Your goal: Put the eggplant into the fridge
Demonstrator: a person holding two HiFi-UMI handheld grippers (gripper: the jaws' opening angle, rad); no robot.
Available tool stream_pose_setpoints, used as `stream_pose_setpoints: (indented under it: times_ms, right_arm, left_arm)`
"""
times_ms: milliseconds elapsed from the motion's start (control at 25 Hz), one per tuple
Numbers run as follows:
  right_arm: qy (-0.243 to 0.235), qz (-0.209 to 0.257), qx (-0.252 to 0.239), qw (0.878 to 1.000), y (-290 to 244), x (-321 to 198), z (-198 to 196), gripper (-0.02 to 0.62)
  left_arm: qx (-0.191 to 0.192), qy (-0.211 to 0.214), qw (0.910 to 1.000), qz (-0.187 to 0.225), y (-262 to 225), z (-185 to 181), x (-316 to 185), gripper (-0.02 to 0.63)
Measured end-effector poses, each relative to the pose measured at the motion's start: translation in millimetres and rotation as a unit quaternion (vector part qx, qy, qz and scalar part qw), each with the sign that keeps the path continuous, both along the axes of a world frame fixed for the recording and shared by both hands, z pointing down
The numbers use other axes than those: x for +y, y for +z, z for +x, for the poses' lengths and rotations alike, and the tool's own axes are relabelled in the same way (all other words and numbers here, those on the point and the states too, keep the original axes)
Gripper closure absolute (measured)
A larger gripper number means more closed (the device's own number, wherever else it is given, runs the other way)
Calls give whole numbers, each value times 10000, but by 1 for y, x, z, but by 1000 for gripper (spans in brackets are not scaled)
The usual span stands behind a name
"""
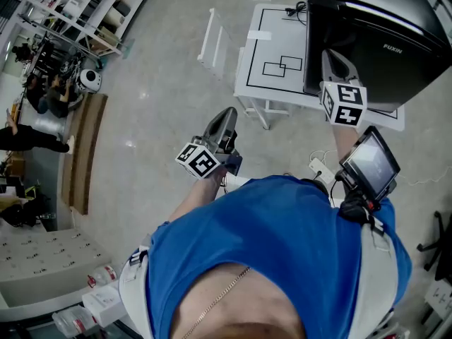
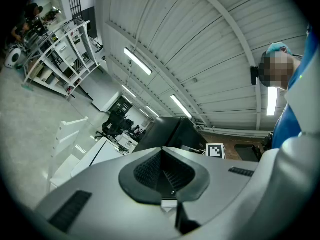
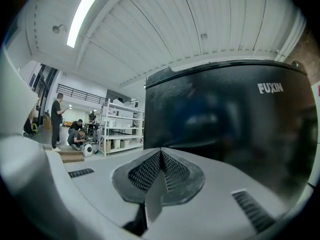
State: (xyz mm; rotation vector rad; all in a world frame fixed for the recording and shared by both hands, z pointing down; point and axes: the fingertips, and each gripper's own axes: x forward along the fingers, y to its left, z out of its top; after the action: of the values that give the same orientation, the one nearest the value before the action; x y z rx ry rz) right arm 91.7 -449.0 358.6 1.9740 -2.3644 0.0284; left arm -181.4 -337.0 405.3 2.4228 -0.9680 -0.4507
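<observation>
No eggplant shows in any view. The fridge (image 1: 381,27) is a black box marked FUXIN with its door closed, standing on a white table (image 1: 275,83) at the upper right. My right gripper (image 1: 332,54) is held just in front of the fridge's near face, shut, with nothing between its pads. In the right gripper view the fridge (image 3: 225,129) fills the right half, straight beyond my right gripper (image 3: 160,151). My left gripper (image 1: 227,111) hovers over the floor left of the table, also shut and empty. In the left gripper view the fridge (image 2: 172,134) stands beyond my left gripper (image 2: 161,151).
A white rack (image 1: 212,37) stands on the floor left of the table. A power strip (image 1: 318,167) lies on the floor near my feet. Shelving (image 1: 85,13) and several people (image 1: 42,97) are at the far left. Black tape outlines mark the table top.
</observation>
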Motion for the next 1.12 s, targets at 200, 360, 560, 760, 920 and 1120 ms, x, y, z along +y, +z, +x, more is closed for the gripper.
stream_pose_setpoints:
  times_ms: [200, 360, 560, 760, 920, 1120]
  right_arm:
    - [116, -13, -138, 9998, -4, -4, 6, 592]
    - [129, 4, -139, 9998, -4, -2, 6, 592]
    - [117, 10, -130, 9998, -4, -6, 5, 592]
    - [115, -64, -196, 9997, -2, -8, 7, 592]
    - [142, -63, -203, 9997, 1, -9, 12, 592]
    - [202, -30, -202, 9996, -10, 20, 14, 592]
  left_arm:
    - [-14, -7, 10000, -26, 1, 0, 0, 598]
    - [-17, -19, 10000, -35, 4, -3, 1, 598]
    - [-4, -35, 10000, -34, 1, -3, -2, 598]
    - [-29, 35, 10000, -15, 4, 1, -3, 598]
    - [-47, 91, 9999, -8, 8, 5, -8, 598]
    - [-6, 198, 9998, 13, 1, 8, 10, 598]
